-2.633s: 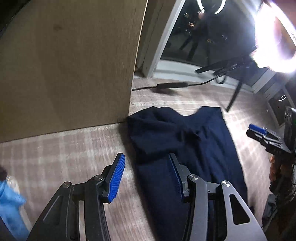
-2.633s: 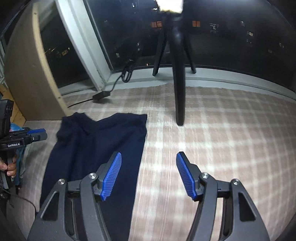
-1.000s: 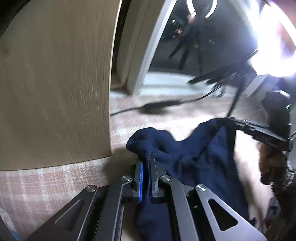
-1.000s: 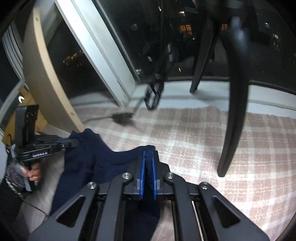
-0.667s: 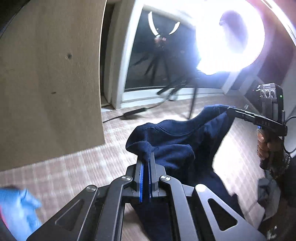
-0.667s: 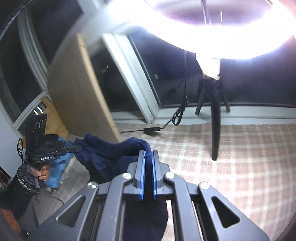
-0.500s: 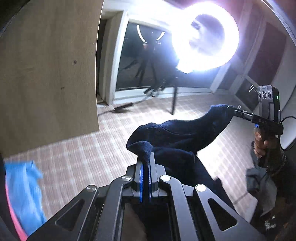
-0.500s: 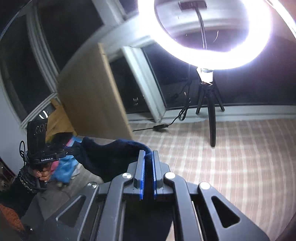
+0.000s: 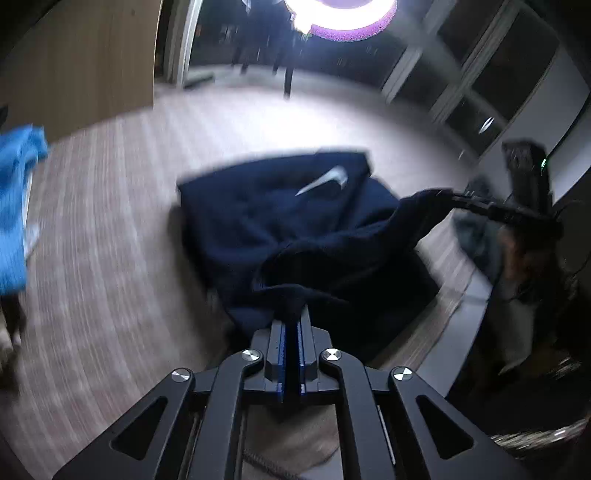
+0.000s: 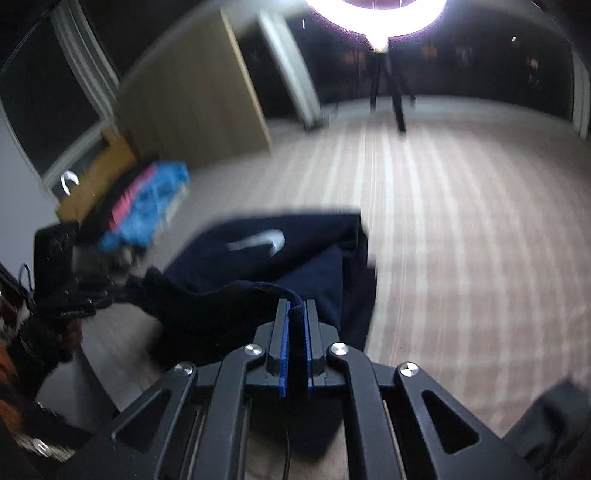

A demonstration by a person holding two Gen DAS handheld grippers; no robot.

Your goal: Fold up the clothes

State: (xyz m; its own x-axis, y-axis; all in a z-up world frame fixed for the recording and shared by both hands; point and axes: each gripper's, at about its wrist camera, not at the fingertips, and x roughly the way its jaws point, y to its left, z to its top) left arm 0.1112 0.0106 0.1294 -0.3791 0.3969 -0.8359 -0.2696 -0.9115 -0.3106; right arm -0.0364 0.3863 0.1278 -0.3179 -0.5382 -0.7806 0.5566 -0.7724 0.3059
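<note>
A navy garment [image 9: 280,206] with a white swoosh logo [image 9: 325,181] lies doubled over on the checked surface [image 9: 110,258]. My left gripper [image 9: 291,321] pinches one corner of its raised edge; the jaws are starting to open, with cloth still pressed between the pads. In the left wrist view my right gripper [image 9: 454,197] holds the other corner at the right, in a person's hand. In the right wrist view the right gripper [image 10: 295,314] is shut on the navy garment [image 10: 325,273], and the left gripper [image 10: 125,284] grips the far corner at the left. Both views are blurred.
Blue clothing [image 9: 14,206] lies at the left, part of a blue and pink pile [image 10: 147,206]. A wooden panel [image 10: 192,110] stands behind it. A ring light [image 10: 376,11] on a tripod [image 10: 395,96] stands by the dark windows. A grey cloth [image 9: 476,229] lies at the right.
Both grippers have swept back from the window side, carrying the garment's held edge over the rest of it. The logo side now shows, and the window and tripod have receded.
</note>
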